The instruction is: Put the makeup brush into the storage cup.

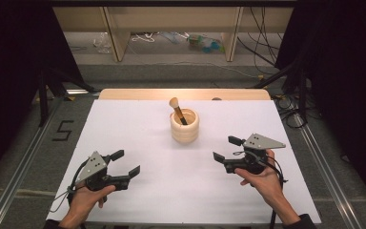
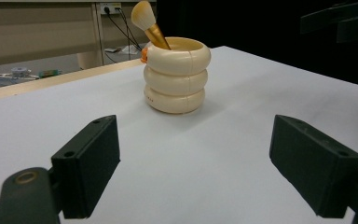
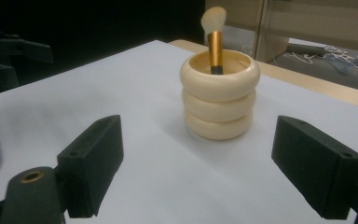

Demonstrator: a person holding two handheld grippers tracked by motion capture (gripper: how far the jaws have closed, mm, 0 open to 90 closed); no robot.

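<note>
A cream ringed holder [image 1: 185, 126] [image 2: 176, 77] [image 3: 219, 94] stands upright on the white table [image 1: 138, 129], a little behind its middle. A makeup brush [image 1: 177, 109] [image 2: 148, 22] [image 3: 214, 39] with a gold ferrule and pale bristles leans inside it, bristles up. My left gripper [image 1: 126, 162] [image 2: 207, 167] rests at the front left, open and empty, pointing toward the holder. My right gripper [image 1: 227, 148] [image 3: 213, 168] sits at the front right, open and empty, also facing the holder. Both are well short of it.
The white sheet [image 1: 190, 181] covers most of the tabletop, with a wooden edge [image 1: 183, 94] showing at the back. Dark curtains flank the table. Cables and shelving [image 1: 171, 28] lie on the floor beyond. A taped "5" [image 1: 62, 130] marks the floor at left.
</note>
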